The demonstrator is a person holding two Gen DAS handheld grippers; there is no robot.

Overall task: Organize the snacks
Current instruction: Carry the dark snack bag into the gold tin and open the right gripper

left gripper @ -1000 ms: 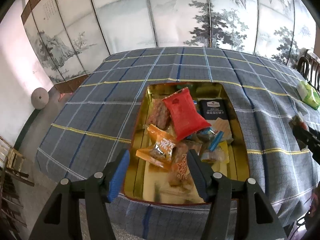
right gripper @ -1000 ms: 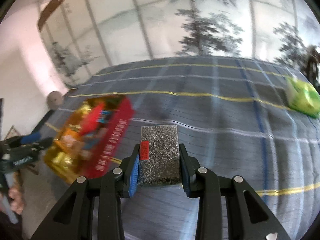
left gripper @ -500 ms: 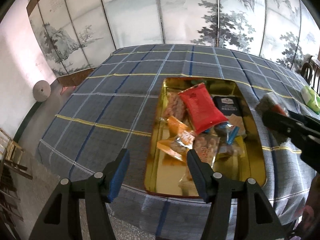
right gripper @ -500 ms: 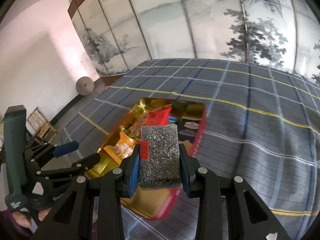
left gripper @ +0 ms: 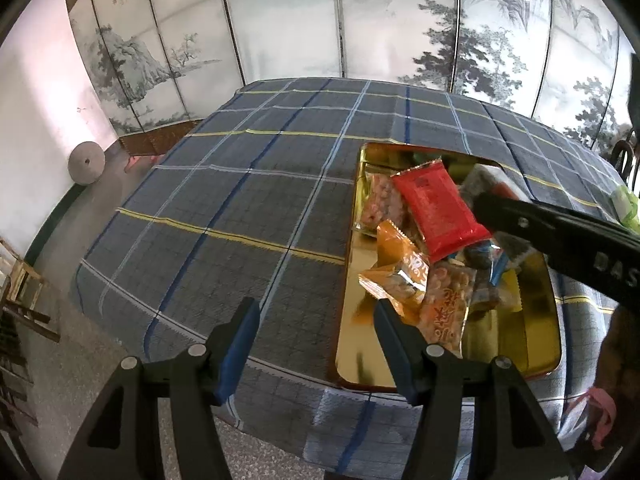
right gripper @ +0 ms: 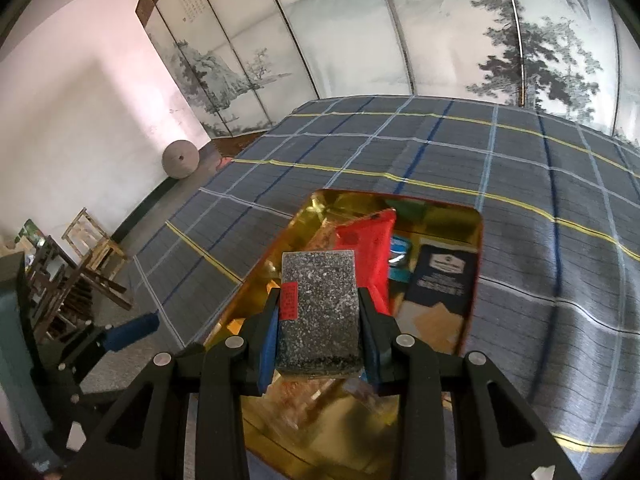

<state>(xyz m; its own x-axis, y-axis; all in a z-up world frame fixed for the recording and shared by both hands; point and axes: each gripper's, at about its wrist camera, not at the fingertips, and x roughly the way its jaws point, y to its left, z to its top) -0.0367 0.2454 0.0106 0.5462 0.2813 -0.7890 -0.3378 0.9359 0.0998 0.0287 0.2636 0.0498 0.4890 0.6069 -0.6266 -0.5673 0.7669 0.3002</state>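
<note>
Far left, off the surface: round stone disc (left gripper: 86,162) on the floor against the wall, wooden chairs (right gripper: 86,256) nearer. Painted folding screen (left gripper: 280,20) runs along the far side.

Surface (left gripper: 240,200) has a grey-blue plaid cloth with yellow and blue lines.

Left gripper (left gripper: 316,344): jaws spread, nothing between them, only cloth below. It hangs at the near edge of the surface, just left of the tin; its right finger (left gripper: 394,344) overlaps the tin's near-left corner in the left wrist view.

Gold tin (left gripper: 532,356) with red outer wall sits right of centre, near side of the surface, open and already loaded with snacks. Red packet (left gripper: 438,210) lies tilted on top of the pile, orange packet (left gripper: 400,276) and a clear peanut-type bag (left gripper: 448,304) nearer, a pale pinkish bag (left gripper: 380,200) at the far-left corner. Dark blue box (right gripper: 440,284) lies flat along the tin's right side.

Right gripper (right gripper: 318,320): jaws pinching a grey speckled snack packet (right gripper: 318,300) with a red label on its left edge, gripped by both sides. Held above the tin's contents, clear of the pile; in the left wrist view it comes in from the right over the tin.

Far right edge of the surface: green packet (left gripper: 626,204), well apart from the tin.
</note>
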